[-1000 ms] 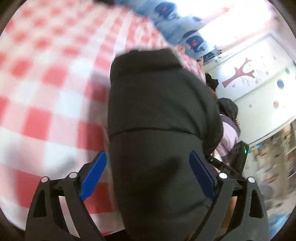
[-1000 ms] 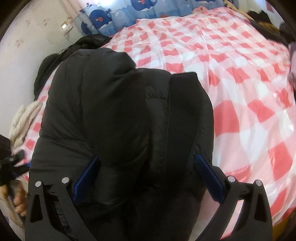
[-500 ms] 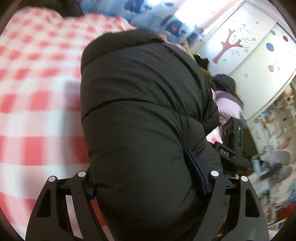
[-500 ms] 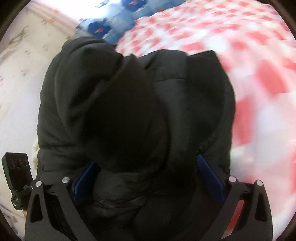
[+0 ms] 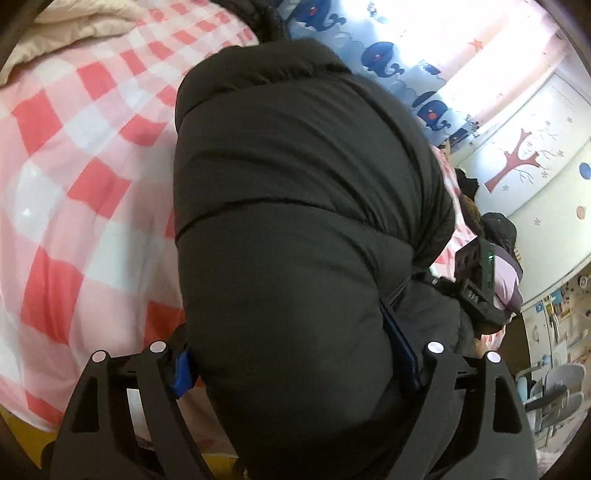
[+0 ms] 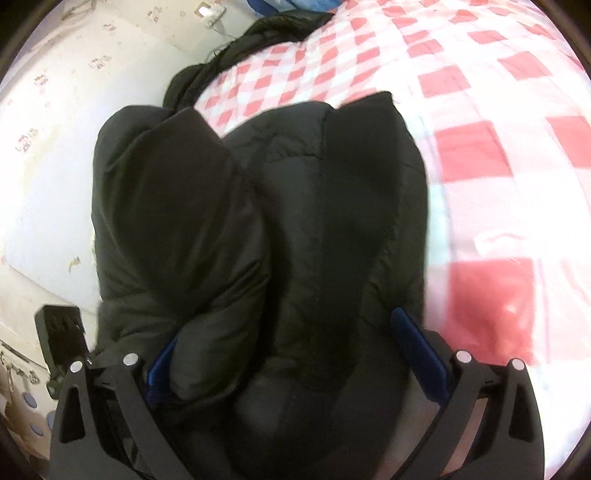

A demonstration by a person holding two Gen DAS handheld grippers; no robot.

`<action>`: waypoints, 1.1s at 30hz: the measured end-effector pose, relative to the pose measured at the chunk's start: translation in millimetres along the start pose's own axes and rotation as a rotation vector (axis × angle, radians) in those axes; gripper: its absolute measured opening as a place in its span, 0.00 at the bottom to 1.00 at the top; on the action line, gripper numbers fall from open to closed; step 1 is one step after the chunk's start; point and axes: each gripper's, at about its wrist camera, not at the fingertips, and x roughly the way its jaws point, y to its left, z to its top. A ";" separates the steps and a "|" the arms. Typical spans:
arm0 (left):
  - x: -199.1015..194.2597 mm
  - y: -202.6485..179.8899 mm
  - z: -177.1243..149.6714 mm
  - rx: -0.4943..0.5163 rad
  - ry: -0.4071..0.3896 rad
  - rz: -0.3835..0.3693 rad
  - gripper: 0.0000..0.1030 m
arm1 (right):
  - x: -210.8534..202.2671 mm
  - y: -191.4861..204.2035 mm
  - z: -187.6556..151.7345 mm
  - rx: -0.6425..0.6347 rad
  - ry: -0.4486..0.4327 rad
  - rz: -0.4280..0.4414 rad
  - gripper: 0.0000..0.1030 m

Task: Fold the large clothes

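A folded black puffer jacket point(image 5: 303, 206) fills the middle of both views, over the red-and-white checked bed sheet point(image 5: 74, 155). My left gripper point(image 5: 291, 354) holds one end of the bundle. Its blue pads point(image 5: 183, 369) press into the padding while the jaws are opening slightly. In the right wrist view the jacket point(image 6: 332, 221) shows its folded sleeve and collar. There my right gripper point(image 6: 286, 343) is shut on the other end, with its blue pads point(image 6: 421, 350) sunk into the fabric. The two grippers face each other across the bundle.
A beige blanket point(image 5: 66, 29) lies at the bed's far left. Whale-print curtains point(image 5: 388, 62), a wall with a tree decal point(image 5: 517, 162) and a pile of clothes point(image 5: 498, 229) stand to the right. Another dark garment point(image 6: 258, 33) lies by the white wall point(image 6: 55, 147).
The left pads, spread beside the jacket before, have closed onto it. Both grippers carried the bundle sideways over the bed; the wall now fills the left of the right wrist view.
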 end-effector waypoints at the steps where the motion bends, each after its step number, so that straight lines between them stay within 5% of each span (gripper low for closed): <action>1: -0.1 -5.2 2.3 0.004 -0.004 0.007 0.77 | -3.1 -3.0 0.0 0.003 0.012 -0.010 0.95; 8: -2.4 -19.8 12.5 0.080 -0.023 0.105 0.80 | -8.4 4.7 20.6 -0.034 0.061 -0.091 0.95; 15: -7.1 -14.4 10.5 0.096 -0.025 0.103 0.81 | -71.7 44.8 59.8 -0.162 -0.282 -0.251 0.95; 19: -7.3 -7.6 10.6 0.084 -0.024 0.083 0.83 | -40.1 47.0 82.9 -0.159 -0.254 -0.354 0.95; 22: -7.4 -3.3 11.8 0.078 -0.025 0.060 0.85 | 3.6 13.2 92.5 -0.062 -0.126 -0.316 0.95; 26: -0.8 -2.1 13.5 0.078 -0.012 0.056 0.88 | 24.6 -19.0 72.2 0.072 -0.069 -0.227 0.95; 30: -0.2 -4.8 14.4 0.084 -0.002 0.067 0.89 | -0.7 -0.8 57.5 0.080 -0.105 -0.255 0.95; 33: -3.4 -1.6 13.2 0.075 -0.002 0.071 0.89 | -42.4 29.0 33.1 0.022 -0.211 -0.158 0.95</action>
